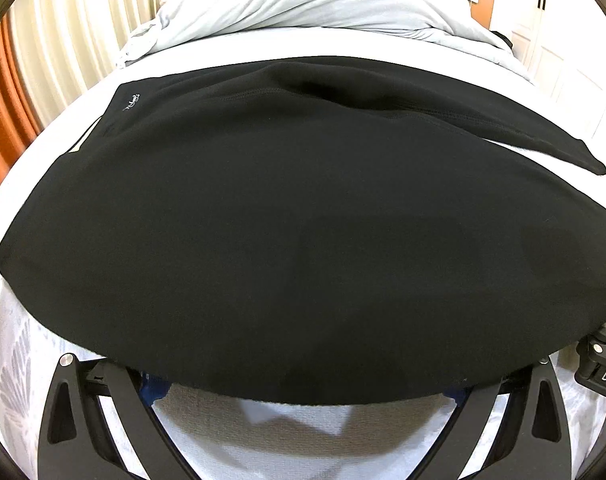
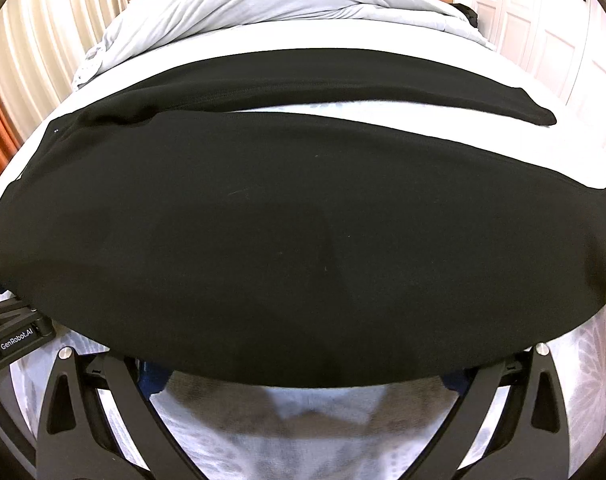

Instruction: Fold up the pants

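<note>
Black pants (image 1: 287, 208) lie spread across the white bed (image 1: 63, 380), waist at the left with a small white logo (image 1: 133, 102) and both legs running right. The far leg ends in a cuff (image 1: 591, 166); a strip of sheet shows between the legs in the right wrist view, where the pants (image 2: 303, 232) fill the middle. My left gripper (image 1: 305, 390) is open, its wide-set fingers reaching under the near leg's edge, tips mostly covered. My right gripper (image 2: 305, 378) stands the same way, open at that near edge, further right.
A pale blue duvet (image 1: 303, 4) is bunched at the back of the bed. Cream and orange curtains (image 1: 31, 60) hang at the left, and white wardrobe doors (image 2: 543, 20) stand at the right. The right gripper's body (image 1: 599, 364) sits close beside my left one.
</note>
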`<state>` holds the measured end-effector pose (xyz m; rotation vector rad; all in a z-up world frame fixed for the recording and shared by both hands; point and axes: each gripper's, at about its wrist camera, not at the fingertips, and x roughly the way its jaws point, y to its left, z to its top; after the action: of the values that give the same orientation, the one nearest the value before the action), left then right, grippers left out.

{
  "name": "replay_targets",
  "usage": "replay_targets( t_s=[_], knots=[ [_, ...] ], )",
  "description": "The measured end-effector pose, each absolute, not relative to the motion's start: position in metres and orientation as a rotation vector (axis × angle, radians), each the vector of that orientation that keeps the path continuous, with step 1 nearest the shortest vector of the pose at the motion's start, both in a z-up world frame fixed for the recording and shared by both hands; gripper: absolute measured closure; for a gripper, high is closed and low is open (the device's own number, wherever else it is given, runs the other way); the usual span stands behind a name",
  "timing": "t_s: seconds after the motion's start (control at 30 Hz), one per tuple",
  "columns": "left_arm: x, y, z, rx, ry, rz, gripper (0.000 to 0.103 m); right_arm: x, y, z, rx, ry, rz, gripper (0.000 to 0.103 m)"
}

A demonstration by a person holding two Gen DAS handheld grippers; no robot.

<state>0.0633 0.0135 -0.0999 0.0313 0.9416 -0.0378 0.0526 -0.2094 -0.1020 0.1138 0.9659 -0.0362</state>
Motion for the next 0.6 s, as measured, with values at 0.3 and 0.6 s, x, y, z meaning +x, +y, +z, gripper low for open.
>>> replay_targets(
  t_s=[0.3, 0.6],
  knots=[
    [0.065, 0.012, -0.100, 0.027, 0.946, -0.006, 0.005, 0.051, -0.208, -0.103, 0.115, 0.962, -0.039, 0.005],
    [0.029, 0.018, -0.028, -0.085, 0.906, -0.046, 0.020, -0.007, -0.234, -0.021, 0.144, 0.755, -0.172, 0.005]
  ],
)
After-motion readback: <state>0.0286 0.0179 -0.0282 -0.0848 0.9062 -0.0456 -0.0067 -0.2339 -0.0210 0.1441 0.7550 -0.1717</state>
